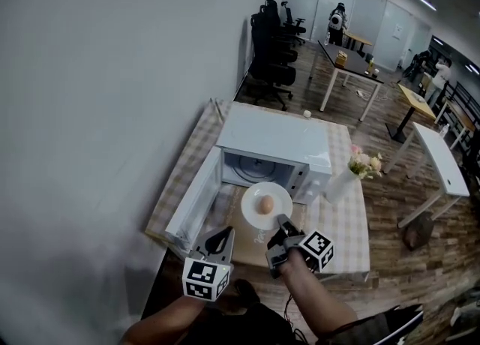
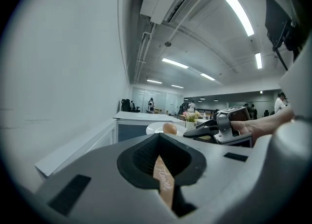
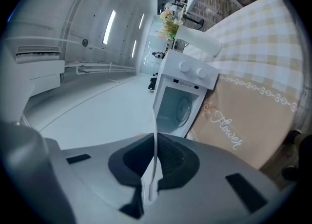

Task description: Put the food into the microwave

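Hovering just ahead of the right gripper (image 1: 279, 223), a white plate (image 1: 251, 195) is held level by its near rim, the jaws pinched onto the thin edge so that the brown, egg-shaped food (image 1: 265, 204) is kept centred and, it is judged, from rolling. The plate is carried in the air directly in front of the microwave (image 1: 277, 141), whose cavity and turntable (image 3: 184, 107) are seen straight beyond the jaws. The left gripper (image 1: 221, 240), jaws drawn nearly together on nothing, is parked to the left of the plate beside the swung-open door (image 1: 196, 199), apparently to keep out of the way. No obstacle is seen in the opening. A vase of flowers (image 1: 341, 182) is seen off to the right of the right gripper, and a "Flower" mat (image 3: 243, 116) below it.
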